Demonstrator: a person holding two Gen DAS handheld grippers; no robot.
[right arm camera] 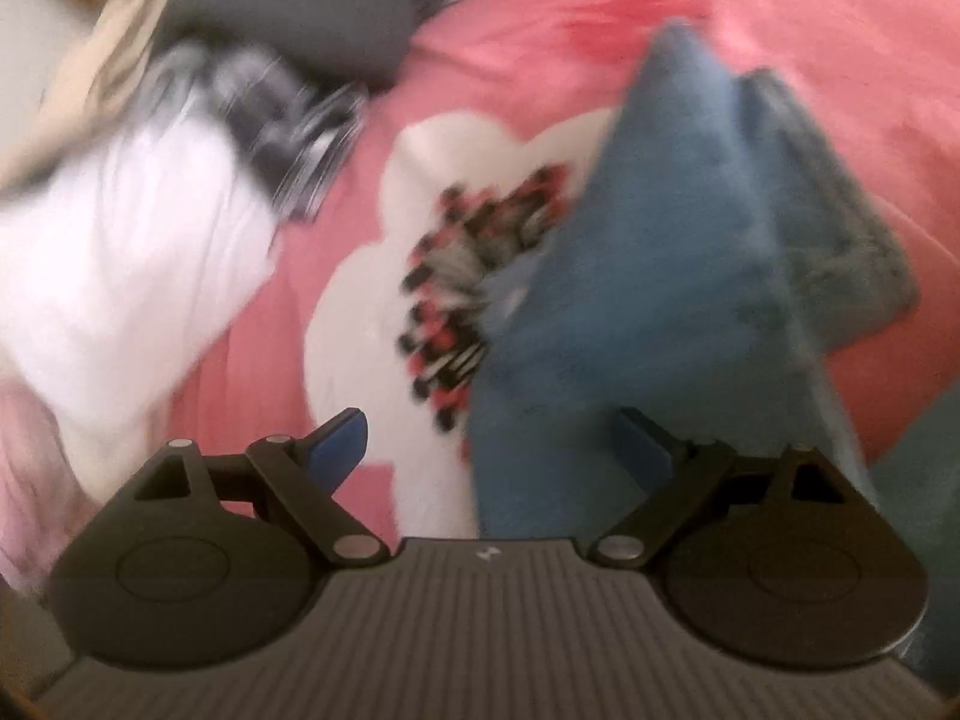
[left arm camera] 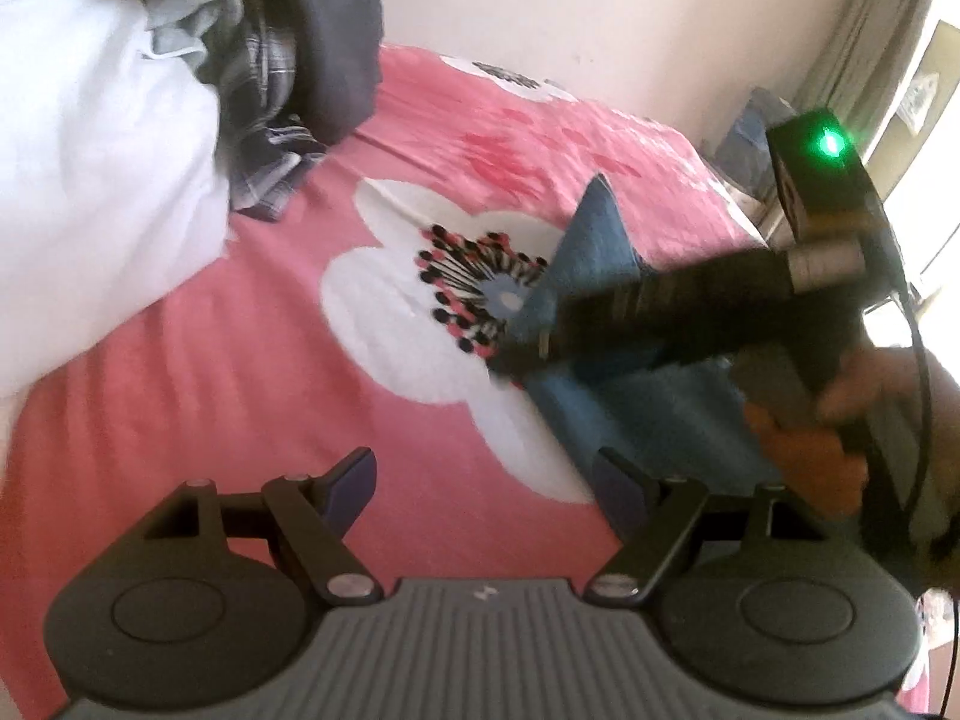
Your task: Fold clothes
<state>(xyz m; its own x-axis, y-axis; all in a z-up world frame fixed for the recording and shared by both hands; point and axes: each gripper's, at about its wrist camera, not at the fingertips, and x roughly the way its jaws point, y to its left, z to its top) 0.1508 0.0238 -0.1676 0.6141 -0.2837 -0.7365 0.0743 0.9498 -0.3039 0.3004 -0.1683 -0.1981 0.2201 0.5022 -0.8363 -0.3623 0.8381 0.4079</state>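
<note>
A blue towel-like cloth (right arm camera: 648, 276) lies bunched on the pink bedspread, with one corner peaked upward (left arm camera: 597, 222). My right gripper (right arm camera: 492, 444) is open just above the cloth's near edge, and its right finger (right arm camera: 645, 444) is over the blue fabric. Nothing is pinched between its fingers. From the left wrist view, the right gripper (left arm camera: 510, 360) shows blurred, reaching across the cloth and held by a hand (left arm camera: 810, 432). My left gripper (left arm camera: 486, 486) is open and empty over the bedspread, just left of the cloth.
The pink bedspread (left arm camera: 240, 372) has a big white flower print (left arm camera: 396, 300). A pile of clothes sits at the left: white (left arm camera: 90, 168), plaid (left arm camera: 270, 102) and dark grey (left arm camera: 336, 42) garments. A wall and curtain (left arm camera: 864, 30) stand behind the bed.
</note>
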